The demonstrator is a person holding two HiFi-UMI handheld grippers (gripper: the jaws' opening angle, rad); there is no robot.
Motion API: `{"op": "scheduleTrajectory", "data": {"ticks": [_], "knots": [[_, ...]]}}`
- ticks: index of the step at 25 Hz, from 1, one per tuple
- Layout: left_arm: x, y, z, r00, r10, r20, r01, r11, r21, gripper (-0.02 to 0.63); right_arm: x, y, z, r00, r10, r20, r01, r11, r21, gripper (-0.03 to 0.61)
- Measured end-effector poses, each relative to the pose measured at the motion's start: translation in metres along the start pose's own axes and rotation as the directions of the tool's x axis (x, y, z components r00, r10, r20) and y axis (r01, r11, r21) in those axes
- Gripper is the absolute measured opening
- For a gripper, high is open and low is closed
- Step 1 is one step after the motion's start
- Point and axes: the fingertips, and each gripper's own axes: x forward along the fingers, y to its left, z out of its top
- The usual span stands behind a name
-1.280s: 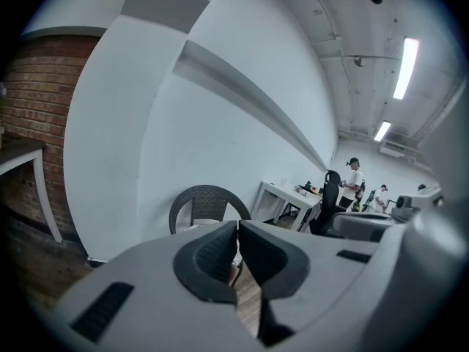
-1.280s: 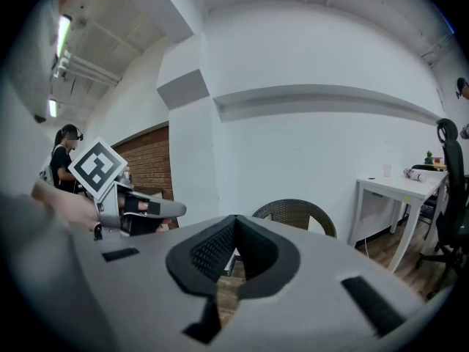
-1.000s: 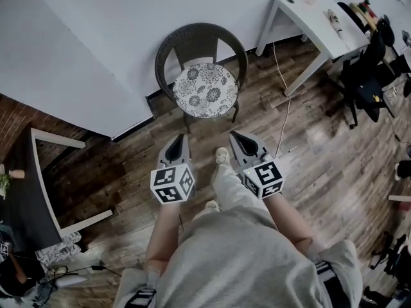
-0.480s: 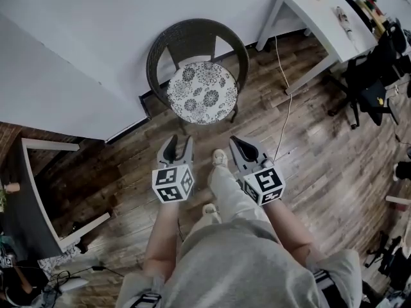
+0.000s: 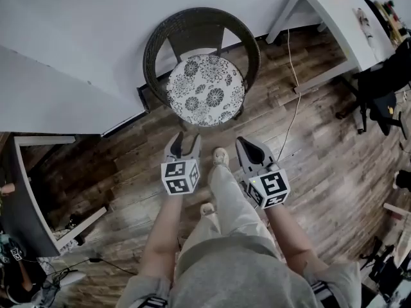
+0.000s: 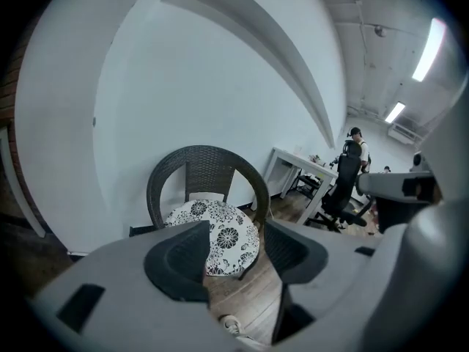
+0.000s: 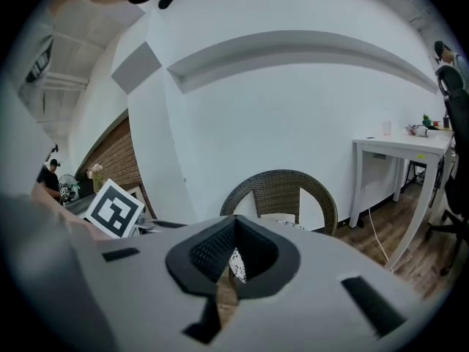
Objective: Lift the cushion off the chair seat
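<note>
Place: an office workroom, folks.
Upper right: white desk point(image 5: 334, 19) by the wall, black office chair point(image 5: 379, 95) beside it.
Overhead: strip lights point(image 6: 429, 48).
Underfoot: wood-plank floor point(image 5: 321, 146).

Soft, even light is filling the room. In the head view the white wall point(image 5: 96, 37) is showing bright without glare, and the wooden floor point(image 5: 334, 140) is catching pale patches of sheen. Strip lights point(image 6: 431, 48) on the ceiling are glowing overexposed in the left gripper view. Both gripper views are bending straight lines into curves and fading to black around their round edges. The grey foreground nearest each lens is looking soft and out of focus. Only a diffuse shadow is lying under the chair point(image 5: 199, 50).
</note>
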Motion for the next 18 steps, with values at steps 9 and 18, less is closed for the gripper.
{"op": "scheduleTrajectory", "data": {"ticks": [9, 18], "knots": [[0.075, 0.026, -0.048, 0.996, 0.035, -0.085, -0.034, 0.999, 0.011, 0.239, 0.039, -0.03, -0.026, 0.999, 0.005, -0.044, -0.005, 1.0, 0.017, 0.0], [0.133, 0.047, -0.098, 0.983, 0.064, -0.173, -0.059, 0.998, 0.03, 0.259, 0.069, -0.053, -0.056, 0.997, 0.018, -0.075, -0.014, 0.999, 0.05, 0.0]]}}
